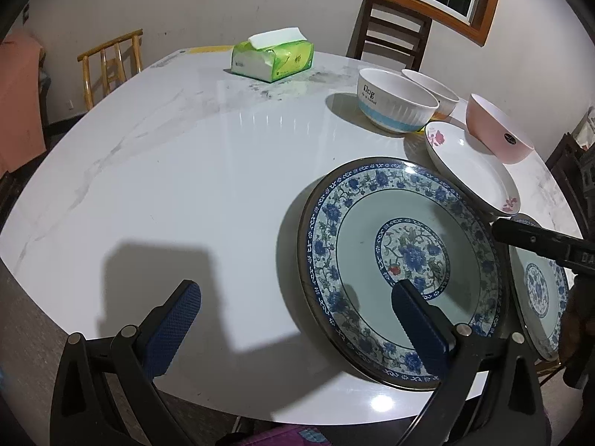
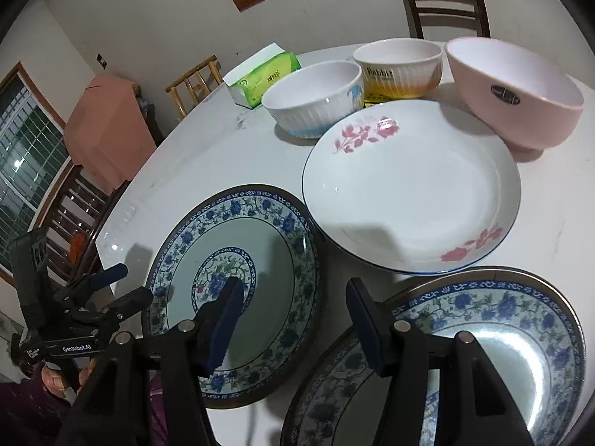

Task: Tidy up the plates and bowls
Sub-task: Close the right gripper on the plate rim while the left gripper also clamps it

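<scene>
The left tool point(image 1: 293, 319) hovers low over the near edge of the table point(image 1: 186, 171), its fingers wide apart and holding nothing; one pad point(image 1: 416, 319) hangs above the left blue plate point(image 1: 357, 245), the other over bare tabletop. That plate lies flat, its near rim close to the table edge. Behind it, further right, the white rose plate point(image 2: 409, 200) sits just beside it, rims almost touching, and three bowls stand at the back: a blue-banded bowl point(image 2: 312, 100), a yellow bowl point(image 2: 398, 67) and a pink bowl point(image 2: 520, 96), the first two touching or nearly so. A tissue pack point(image 1: 271, 55) lies well apart at the far side.

The right tool point(image 2: 293, 316) also stands open and empty, poised above the gap between the left blue plate and the right blue plate point(image 2: 502, 319), which rests at the near right.

The risks come from crowding and edges. A shallow rim offers little to pinch, so a plate could slip from the pads and drop onto its neighbour. Sliding either blue plate toward the person could tip it off the table. Lifting one could knock the rose plate, whose rim lies so close. Both tools working the same plate might collide.
</scene>
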Demonstrator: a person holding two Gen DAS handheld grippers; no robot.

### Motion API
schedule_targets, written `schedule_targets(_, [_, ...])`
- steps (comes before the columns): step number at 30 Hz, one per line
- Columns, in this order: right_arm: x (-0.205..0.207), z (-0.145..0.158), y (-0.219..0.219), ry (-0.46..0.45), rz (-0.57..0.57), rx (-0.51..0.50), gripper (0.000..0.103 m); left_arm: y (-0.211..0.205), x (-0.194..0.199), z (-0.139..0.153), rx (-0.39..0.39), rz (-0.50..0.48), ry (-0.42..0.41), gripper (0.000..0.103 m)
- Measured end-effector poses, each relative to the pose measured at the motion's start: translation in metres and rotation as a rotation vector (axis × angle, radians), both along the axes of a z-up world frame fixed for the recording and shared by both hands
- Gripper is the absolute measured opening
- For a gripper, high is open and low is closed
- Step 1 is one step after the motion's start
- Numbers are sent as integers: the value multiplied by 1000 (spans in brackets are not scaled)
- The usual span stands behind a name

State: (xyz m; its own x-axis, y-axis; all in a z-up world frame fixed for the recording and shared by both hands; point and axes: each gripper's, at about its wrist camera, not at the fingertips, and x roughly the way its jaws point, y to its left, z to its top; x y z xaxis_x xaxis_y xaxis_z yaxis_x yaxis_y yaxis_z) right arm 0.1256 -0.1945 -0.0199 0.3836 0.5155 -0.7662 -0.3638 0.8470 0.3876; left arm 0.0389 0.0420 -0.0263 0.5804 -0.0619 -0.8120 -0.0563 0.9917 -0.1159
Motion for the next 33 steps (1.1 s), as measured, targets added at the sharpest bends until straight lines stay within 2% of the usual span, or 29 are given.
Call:
schedule_targets(11, [10, -7, 12, 40, 43, 6, 59, 0, 6, -8, -29, -24, 28, 100])
schedule_targets(13, [11, -7, 14, 45, 51, 7, 59, 0, 7, -10, -46, -32, 33, 95])
schedule_targets(15, [11, -8, 16, 47, 55, 8, 58, -2, 9, -14, -57, -48, 46, 74])
schedule_targets(17, [12, -9, 17, 47, 55, 1, 54, -5, 11, -15, -24, -56, 45, 63])
schedule_targets(20, [12, -11, 17, 36, 52, -17, 38, -10, 12, -15, -11, -82, 40, 45])
schedule_targets(21, [13, -11, 16, 39, 48, -23, 27, -12, 12, -14, -14, -90, 36, 39])
schedule_targets(22, [14, -12, 14, 45, 40, -22, 20, -12, 12, -14, -1, -84, 34, 39])
schedule_targets(24, [16, -14, 10, 58, 31, -4, 16, -10, 14, -13, 1, -63, 32, 37])
schedule_targets(27, [16, -15, 9, 72, 19, 28, 15, 0, 17, -13, -31, -37, 39, 32])
schedule_targets(33, [14, -18, 18, 87, 13, 64, 14, 15, 20, -12, -41, 18, 54, 29])
